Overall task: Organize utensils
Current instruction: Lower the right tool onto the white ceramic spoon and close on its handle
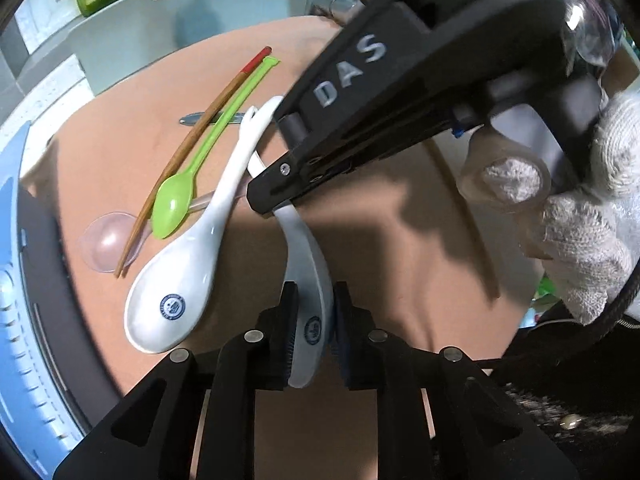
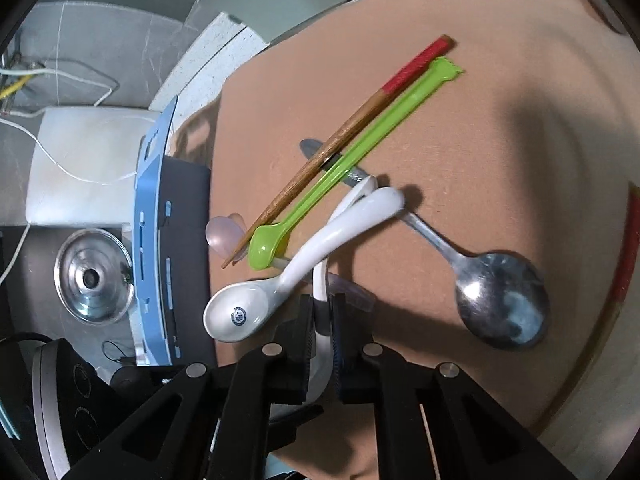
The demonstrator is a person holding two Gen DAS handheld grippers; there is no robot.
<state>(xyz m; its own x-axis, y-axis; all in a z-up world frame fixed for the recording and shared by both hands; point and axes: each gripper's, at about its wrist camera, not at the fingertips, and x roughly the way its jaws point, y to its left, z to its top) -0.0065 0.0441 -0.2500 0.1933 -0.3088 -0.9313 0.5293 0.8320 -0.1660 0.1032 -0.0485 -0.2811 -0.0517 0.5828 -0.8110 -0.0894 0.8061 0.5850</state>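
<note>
The left gripper [image 1: 314, 334] is clamped on the bowl of a white ceramic soup spoon with a blue crest [image 1: 308, 276], its pads pressing both sides of it. The right gripper [image 1: 267, 204], seen from the left wrist reaching in from the upper right, pinches the same spoon further up its handle (a hand in a white knit glove [image 1: 580, 232] holds that tool). In the right wrist view the right gripper's black pads [image 2: 306, 328] are closed tight on the white handle.

A second white ceramic soup spoon [image 1: 188, 268] lies flat just beside it on the tan cutting board [image 1: 400, 220], its handle crossing the held one. A lime-green plastic spoon [image 1: 188, 184] and a wooden chopstick with a red end [image 1: 192, 148] lie side by side, over a clear pink plastic spoon [image 1: 108, 240]. A large stainless steel spoon [image 2: 500, 300] rests to the right of the pile, its handle running under the others.
</note>
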